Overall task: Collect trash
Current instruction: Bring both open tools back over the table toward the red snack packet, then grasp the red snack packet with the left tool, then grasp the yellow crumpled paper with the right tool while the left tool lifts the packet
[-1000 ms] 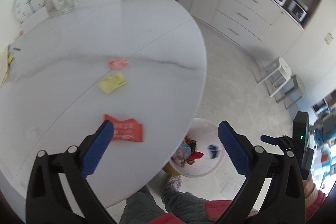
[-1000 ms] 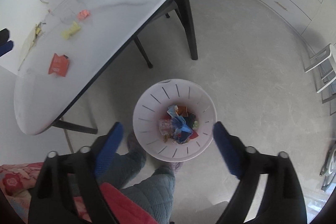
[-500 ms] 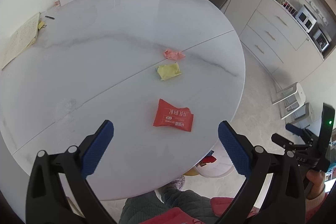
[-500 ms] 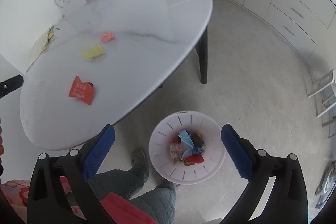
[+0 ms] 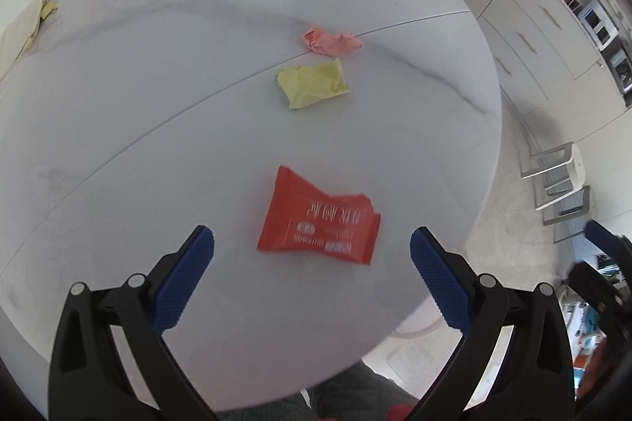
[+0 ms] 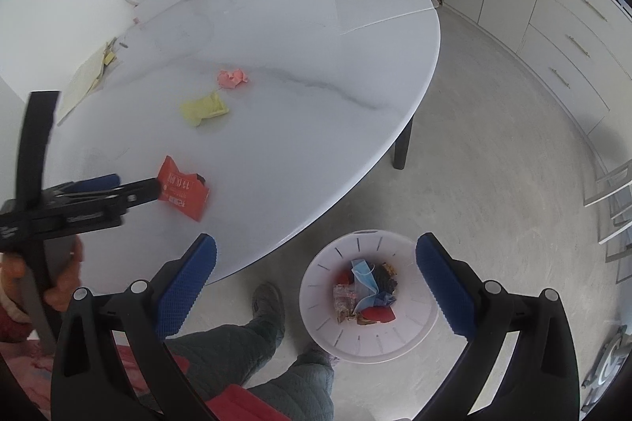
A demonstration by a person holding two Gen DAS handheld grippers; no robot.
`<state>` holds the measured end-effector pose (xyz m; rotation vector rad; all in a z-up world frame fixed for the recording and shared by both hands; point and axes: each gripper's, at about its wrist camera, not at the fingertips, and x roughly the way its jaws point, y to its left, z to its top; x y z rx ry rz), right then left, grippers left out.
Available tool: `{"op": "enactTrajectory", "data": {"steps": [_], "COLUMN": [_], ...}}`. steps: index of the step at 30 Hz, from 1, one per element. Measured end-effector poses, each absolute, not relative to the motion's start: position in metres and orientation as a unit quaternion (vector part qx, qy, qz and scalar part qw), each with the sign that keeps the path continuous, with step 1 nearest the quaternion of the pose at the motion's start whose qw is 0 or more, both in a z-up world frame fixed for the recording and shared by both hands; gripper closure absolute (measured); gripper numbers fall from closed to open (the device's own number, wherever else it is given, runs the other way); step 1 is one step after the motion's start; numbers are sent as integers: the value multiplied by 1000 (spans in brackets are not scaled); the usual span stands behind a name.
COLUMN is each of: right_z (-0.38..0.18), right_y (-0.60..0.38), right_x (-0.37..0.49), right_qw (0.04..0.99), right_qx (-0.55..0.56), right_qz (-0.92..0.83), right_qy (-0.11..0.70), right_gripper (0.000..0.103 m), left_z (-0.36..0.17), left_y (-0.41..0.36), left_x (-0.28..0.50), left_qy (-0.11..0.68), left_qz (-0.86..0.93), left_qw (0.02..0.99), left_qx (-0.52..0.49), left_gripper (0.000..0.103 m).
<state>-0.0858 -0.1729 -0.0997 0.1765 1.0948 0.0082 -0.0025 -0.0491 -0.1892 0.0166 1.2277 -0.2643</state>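
The left tool (image 5: 312, 243) hangs wide open over the tabletop (image 5: 158, 105), and the red wrapper (image 5: 320, 223) lies flat between its blue fingers, untouched. Beyond it lie a yellow paper (image 5: 314, 84) and a pink paper (image 5: 331, 40). The right tool (image 6: 316, 255) gapes empty above the trash bin (image 6: 328, 318) on the floor.

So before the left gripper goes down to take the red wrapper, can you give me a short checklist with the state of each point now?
1. Left gripper open wide enough: ok.
2. Red wrapper lies between its fingers' line: ok, slightly ahead of them.
3. Wrapper lies flat on the table, clear of the yellow paper and pink paper: ok.
4. Fingers already touching the wrapper: cannot tell; side view suggests near.
5. Right gripper empty and out of the way: ok.
6. Trash bin on the floor has room: ok.
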Motion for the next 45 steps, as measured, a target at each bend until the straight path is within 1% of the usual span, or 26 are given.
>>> {"op": "enactTrajectory", "data": {"steps": [3,6,10,12,14,19,21,26,28,29,32,33,34,35,39,45], "right_z": [-101,-101,-98,-98,-99,-98,-97,-98,-100,-100,-99,-98,-96,-96,-93,-95], "right_y": [-177,-178,-177,-177,-177,-182,-187,-202,-206,-208,-213,-214,-214,-213,-205,-174], "right_x": [-85,-83,-74,-68,-62,-54,-55,-63,-68,-69,-71,-71,-71,-70,-63,-36], "right_qw": [847,845,848,850,850,851,851,850,850,849,849,850,851,852,855,854], "right_qx": [86,78,59,59,54,28,29,40,42,42,42,43,45,46,45,35], "right_qz": [6,15,36,54,76,114,122,126,125,123,121,122,123,124,134,162], "right_qy": [525,528,525,521,518,512,510,510,511,511,512,511,508,506,499,493], "right_gripper": [3,3,3,3,3,3,3,3,3,3,3,3,3,3,3,3], "left_z": [-203,-209,-196,-190,-188,-204,-212,-227,-233,-236,-236,-235,-234,-233,-231,-224], "left_y": [-65,-68,-49,-33,-27,-20,-18,-20,-22,-23,-24,-24,-23,-26,-30,-18], "left_x": [4,9,9,9,10,21,23,20,16,15,16,17,17,18,28,31], "left_qy": [573,583,607,622,627,630,630,624,623,624,618,618,617,616,622,635], "left_qz": [-119,-106,-55,-3,33,148,175,227,233,232,238,236,237,235,185,127], "left_qw": [810,805,792,774,757,705,691,673,667,666,677,679,682,686,702,720], "left_qx": [41,36,-34,-119,-181,-290,-307,-326,-335,-336,-322,-318,-312,-308,-294,-248], "left_gripper": [8,8,8,8,8,9,15,18,23,28,33,37,42,57,62,63]}}
